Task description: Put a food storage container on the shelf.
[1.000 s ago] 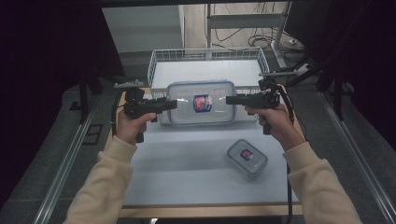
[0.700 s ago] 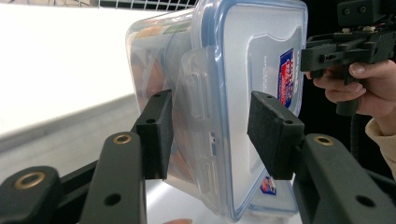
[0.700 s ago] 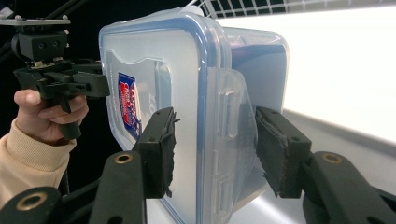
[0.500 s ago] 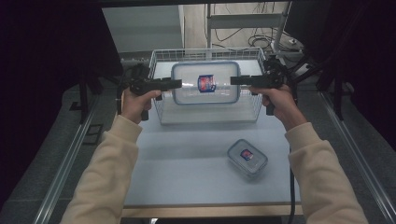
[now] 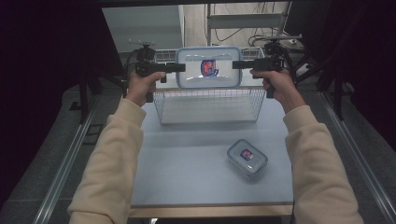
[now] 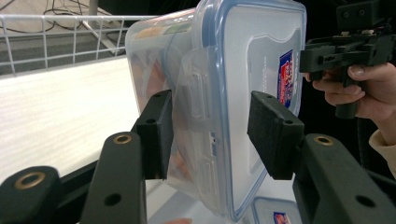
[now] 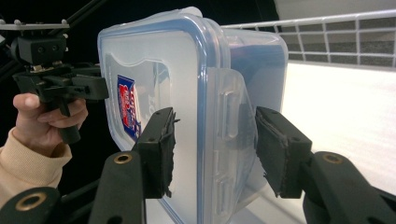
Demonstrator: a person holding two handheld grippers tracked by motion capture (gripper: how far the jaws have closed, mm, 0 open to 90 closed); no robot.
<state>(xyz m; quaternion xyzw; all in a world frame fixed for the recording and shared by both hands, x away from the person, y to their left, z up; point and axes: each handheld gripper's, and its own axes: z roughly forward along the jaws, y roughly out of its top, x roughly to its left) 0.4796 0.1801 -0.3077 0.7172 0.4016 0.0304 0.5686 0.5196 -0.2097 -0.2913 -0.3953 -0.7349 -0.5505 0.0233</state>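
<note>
The large container [image 5: 208,67] hangs over the wire basket [image 5: 208,105], each end clamped between gripper fingers [image 6: 156,133].

A: Colours, go! The big container [image 5: 208,68] is clear plastic, its lid rimmed in pale blue, with a red-and-blue label in the middle.

B: And both grippers, left gripper [image 5: 180,68] and right gripper [image 5: 236,65], are matte black, brass-toned rivets glinting in the gripper views.

A: The wire basket [image 5: 208,101] is white. The surface [image 5: 187,163] is a soft blue-grey.

B: The small container [image 5: 247,158] matches: clear, blue rim, same red-and-blue label. Cream sleeves [image 5: 112,154] all round!
</note>
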